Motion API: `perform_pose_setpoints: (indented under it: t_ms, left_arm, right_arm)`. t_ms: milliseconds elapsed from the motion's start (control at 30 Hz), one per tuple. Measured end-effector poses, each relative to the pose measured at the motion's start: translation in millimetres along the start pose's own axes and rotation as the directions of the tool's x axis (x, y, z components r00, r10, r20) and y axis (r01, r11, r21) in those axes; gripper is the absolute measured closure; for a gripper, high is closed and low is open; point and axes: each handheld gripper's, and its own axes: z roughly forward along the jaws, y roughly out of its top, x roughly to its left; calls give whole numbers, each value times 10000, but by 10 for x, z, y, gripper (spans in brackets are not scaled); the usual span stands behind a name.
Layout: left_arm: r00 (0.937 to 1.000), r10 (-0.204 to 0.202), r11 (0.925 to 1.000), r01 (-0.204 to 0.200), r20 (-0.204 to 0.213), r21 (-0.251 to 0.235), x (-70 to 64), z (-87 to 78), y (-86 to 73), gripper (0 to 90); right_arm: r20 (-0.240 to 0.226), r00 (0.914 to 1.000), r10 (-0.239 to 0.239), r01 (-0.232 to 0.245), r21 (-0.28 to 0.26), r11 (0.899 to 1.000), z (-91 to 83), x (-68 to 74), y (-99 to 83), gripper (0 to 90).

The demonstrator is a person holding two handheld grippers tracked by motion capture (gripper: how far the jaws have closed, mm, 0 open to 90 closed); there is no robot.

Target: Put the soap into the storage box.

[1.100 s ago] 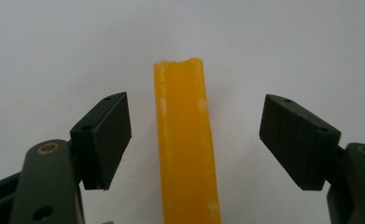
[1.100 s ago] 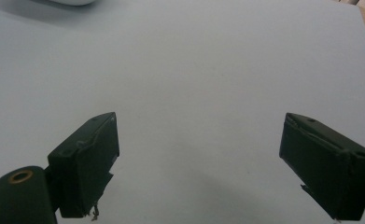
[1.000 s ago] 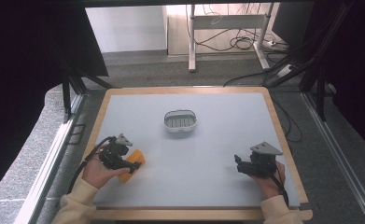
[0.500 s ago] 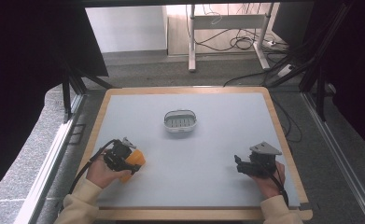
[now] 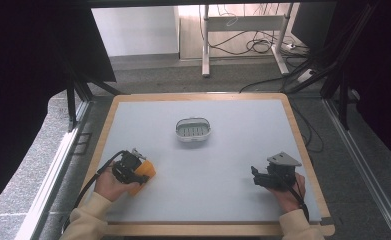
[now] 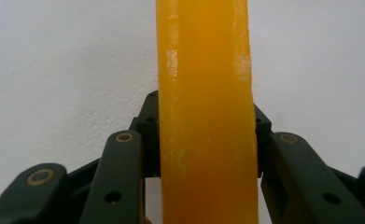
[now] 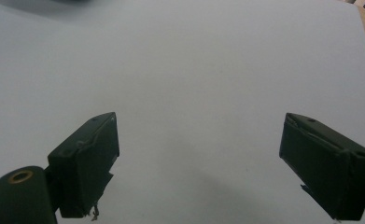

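**Orange bar gripped at the tabletop's near left**

Your left gripper [image 5: 135,171] has its fingers [image 6: 152,135] clamped on the orange bar [image 6: 206,116], well to the near left of the white basket [image 5: 193,129] that sits mid-tabletop [image 5: 233,150]. Your right gripper [image 5: 259,178] is well to the near right of that basket, low over bare surface, its fingers [image 7: 84,158] spread wide apart with nothing between them.

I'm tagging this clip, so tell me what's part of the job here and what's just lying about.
In the job:
orange bar, clamped in the left tongs
white slotted dish, probably where it goes

Lying about:
right tongs, open over bare table
floor cables
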Motion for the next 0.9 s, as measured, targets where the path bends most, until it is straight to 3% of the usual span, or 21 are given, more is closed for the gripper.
perform_pose_setpoints:
  t_ms: [233, 900]
  left_arm:
    - [10000, -30, 10000, 30, -65, -88, 6, -16, -2, 621]
    - [9999, 114, 9957, -105, 87, -919, 6, -214, 6, 621]
  right_arm:
    - [-2, 10000, -25, 25, -28, 10000, -3, 0, 2, 123]
    - [153, 9999, 4, -3, -82, 10000, -11, -2, 4, 128]
